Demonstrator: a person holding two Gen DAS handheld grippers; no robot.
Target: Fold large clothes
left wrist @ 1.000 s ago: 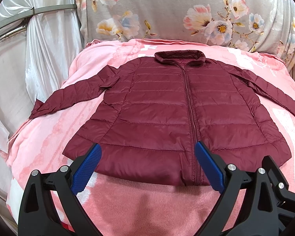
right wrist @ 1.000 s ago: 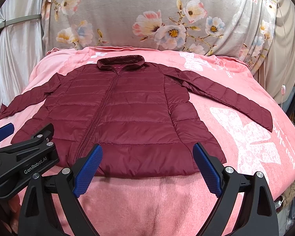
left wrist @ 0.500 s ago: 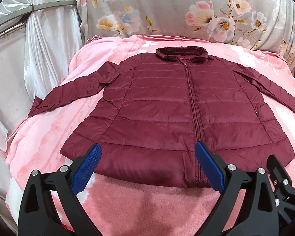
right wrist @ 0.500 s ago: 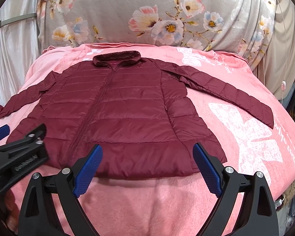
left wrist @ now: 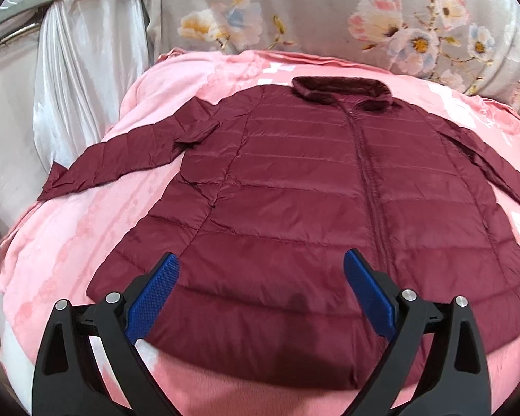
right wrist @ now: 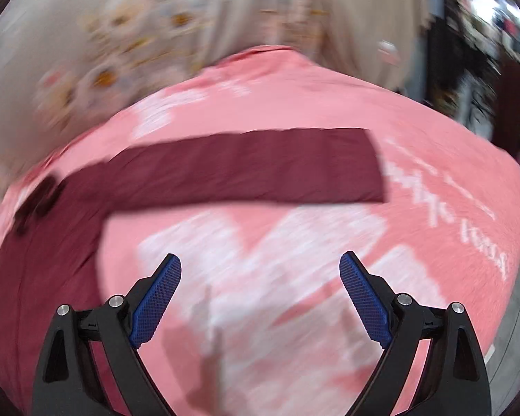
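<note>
A dark red puffy jacket (left wrist: 315, 208) is lying flat, zipped up, on a pink blanket (left wrist: 69, 242). Its collar is pointing at the flowery cloth (left wrist: 329, 10) behind. The left tongs (left wrist: 261, 298) are hanging over the bottom edge of the jacket, spread wide and holding nothing. The right tongs (right wrist: 260, 294) are also spread wide and holding nothing. They are hanging over the bare pink blanket, facing one long sleeve (right wrist: 260, 170) that is lying stretched out. The right wrist view is blurry.
</note>
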